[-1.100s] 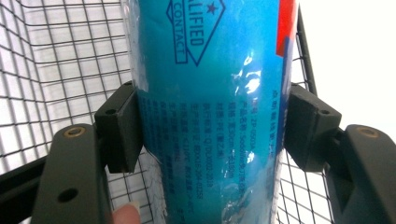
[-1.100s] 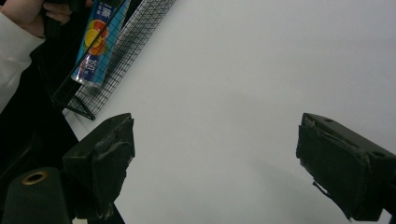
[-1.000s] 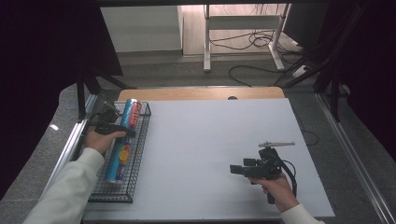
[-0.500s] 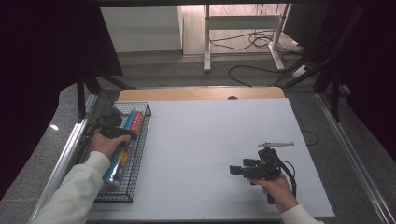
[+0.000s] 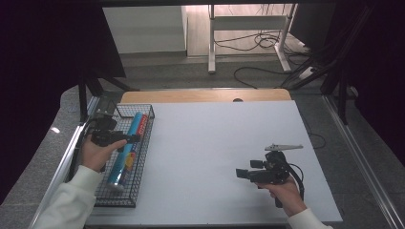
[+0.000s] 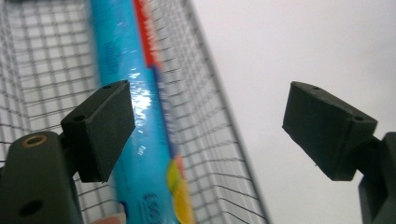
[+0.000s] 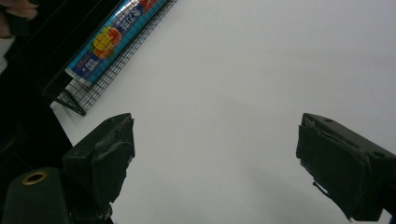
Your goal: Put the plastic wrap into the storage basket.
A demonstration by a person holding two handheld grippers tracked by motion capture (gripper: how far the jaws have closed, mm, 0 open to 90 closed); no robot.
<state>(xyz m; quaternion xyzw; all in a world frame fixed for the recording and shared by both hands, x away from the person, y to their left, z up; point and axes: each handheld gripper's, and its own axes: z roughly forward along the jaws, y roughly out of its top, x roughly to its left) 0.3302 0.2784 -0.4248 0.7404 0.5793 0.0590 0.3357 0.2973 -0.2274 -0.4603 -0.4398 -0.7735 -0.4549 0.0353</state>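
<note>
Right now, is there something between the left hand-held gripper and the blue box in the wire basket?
Nothing visible stands between them. The left hand-held gripper hangs over the blue box, jaws open and just opened wider, with nothing held. The box lies lengthwise in the wire basket, open from above. The right hand-held gripper waits far across the table.

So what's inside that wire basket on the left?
The wire basket holds one long blue box lying lengthwise. The left claw, open, hangs above it and hides part of the box. The basket floor under the box is covered.
</note>
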